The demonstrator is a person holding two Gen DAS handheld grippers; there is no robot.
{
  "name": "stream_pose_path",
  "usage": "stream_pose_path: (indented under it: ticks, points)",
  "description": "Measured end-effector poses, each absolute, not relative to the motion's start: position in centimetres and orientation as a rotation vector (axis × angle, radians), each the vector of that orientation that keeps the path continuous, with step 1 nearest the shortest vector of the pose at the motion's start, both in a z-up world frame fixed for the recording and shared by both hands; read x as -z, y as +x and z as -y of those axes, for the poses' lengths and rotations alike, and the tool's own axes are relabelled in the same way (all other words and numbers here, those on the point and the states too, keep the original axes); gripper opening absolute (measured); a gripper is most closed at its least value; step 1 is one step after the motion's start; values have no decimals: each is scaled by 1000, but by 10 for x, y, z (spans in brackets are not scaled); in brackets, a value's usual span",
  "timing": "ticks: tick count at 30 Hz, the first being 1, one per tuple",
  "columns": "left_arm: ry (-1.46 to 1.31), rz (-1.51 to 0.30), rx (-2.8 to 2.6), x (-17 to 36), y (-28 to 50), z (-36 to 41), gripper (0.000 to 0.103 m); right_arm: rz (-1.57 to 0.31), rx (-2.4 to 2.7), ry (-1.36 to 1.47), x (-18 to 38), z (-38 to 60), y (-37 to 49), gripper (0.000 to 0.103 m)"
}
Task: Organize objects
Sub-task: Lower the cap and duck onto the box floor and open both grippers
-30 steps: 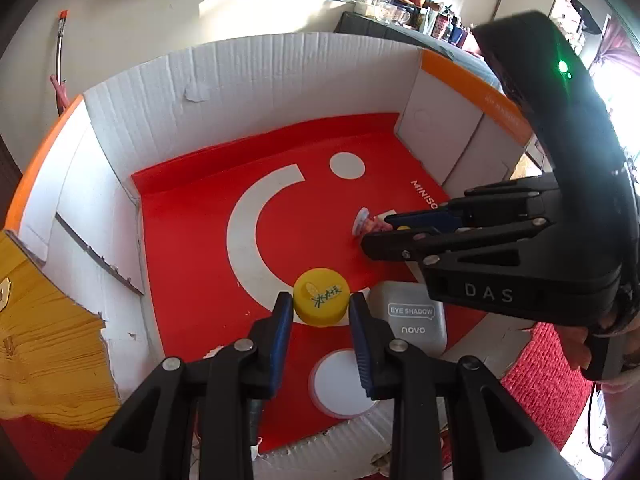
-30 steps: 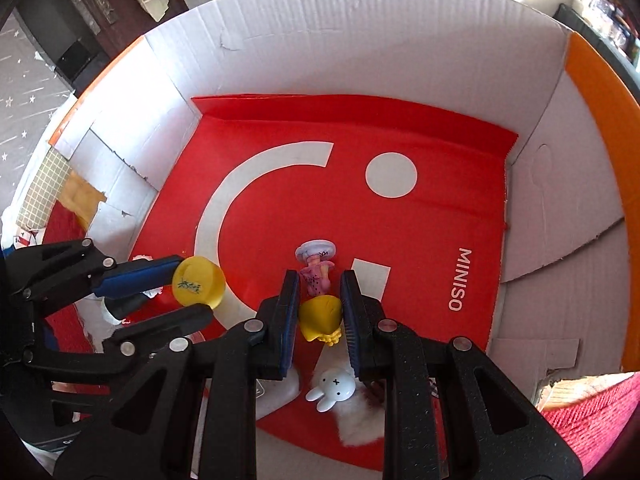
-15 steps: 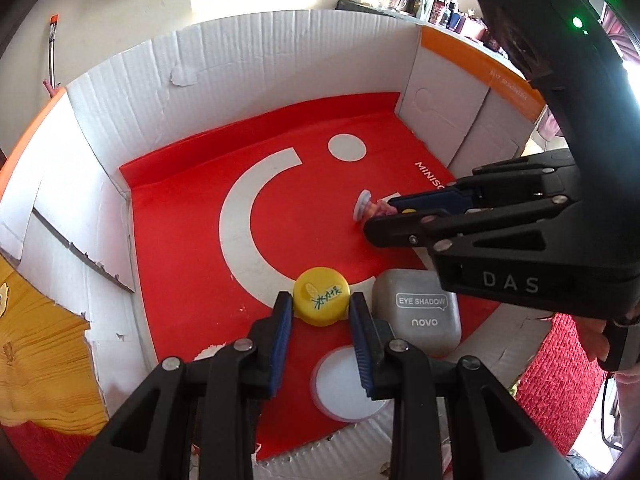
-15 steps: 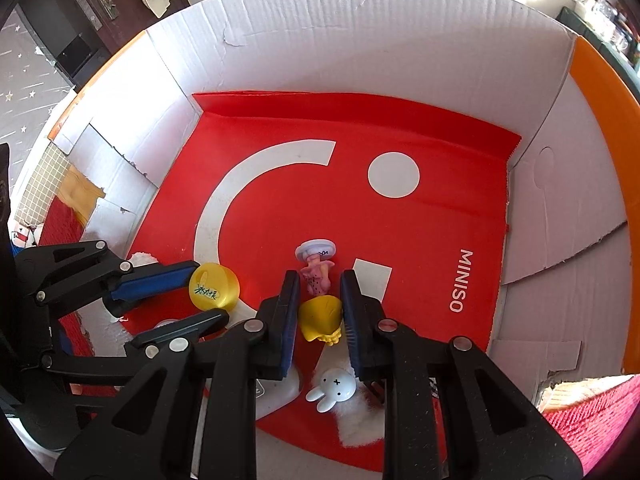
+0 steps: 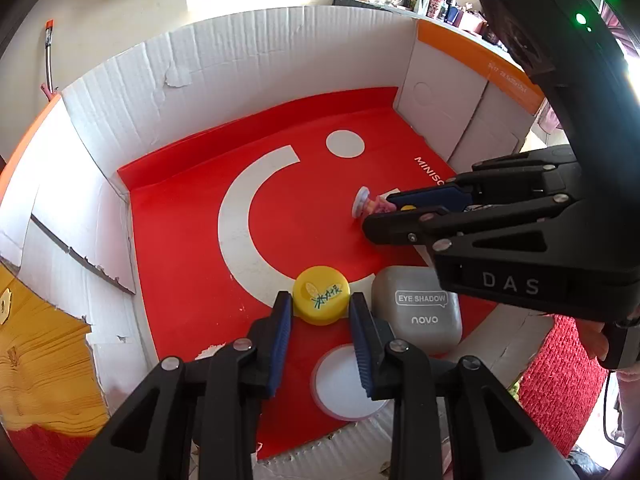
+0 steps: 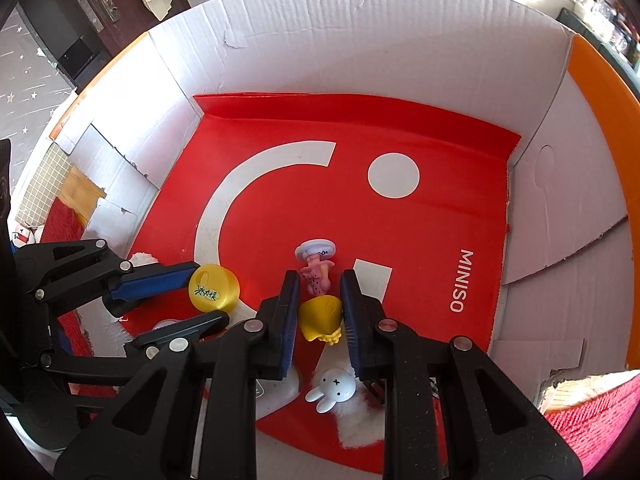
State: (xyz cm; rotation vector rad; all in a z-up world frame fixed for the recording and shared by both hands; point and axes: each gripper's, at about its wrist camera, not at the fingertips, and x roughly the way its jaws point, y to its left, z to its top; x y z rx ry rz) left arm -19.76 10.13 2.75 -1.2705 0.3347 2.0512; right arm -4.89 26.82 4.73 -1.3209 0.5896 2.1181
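While both tools are held low inside the cardboard box [image 5: 248,60], the step in hand is judged to be the release or placing of two small objects on its red liner [image 5: 192,240].

At about 7 o'clock of the liner in the left wrist view, the left tool [image 5: 320,312] is seen with its blue pads either side of the yellow cap [image 5: 321,300]. The pads are touching the cap or very nearly so; whether it is clenched or just let go cannot be told. The cap appears to rest flat on the liner, just beside the grey eye-shadow case [image 5: 420,312] at its 3 o'clock. If a release is meant, the pads are best opened evenly and the tool drawn straight back toward 6 o'clock, so that the cap is not dragged against the case.

Further right, the right tool [image 6: 320,304] is seen around the pink and yellow figurine [image 6: 318,280], which lies on the liner with its hat toward 12 o'clock. The yellow skirt is flanked by the pads, and small gaps seem to show, so the grip is judged slack, though this is not certain. The white rabbit toy [image 6: 334,388] lies near at 6 o'clock, below the tool; a straight, level withdrawal is advised so that it is not knocked.
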Motion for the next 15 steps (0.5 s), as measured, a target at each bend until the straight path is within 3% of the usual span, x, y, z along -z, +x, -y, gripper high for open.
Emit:
stream_pose_path:
  ticks: [15]
  points:
    - [-1273,-331,-2050,-26,-199,-104,32,-587,-2118,-1317,-49,-269,-43,21]
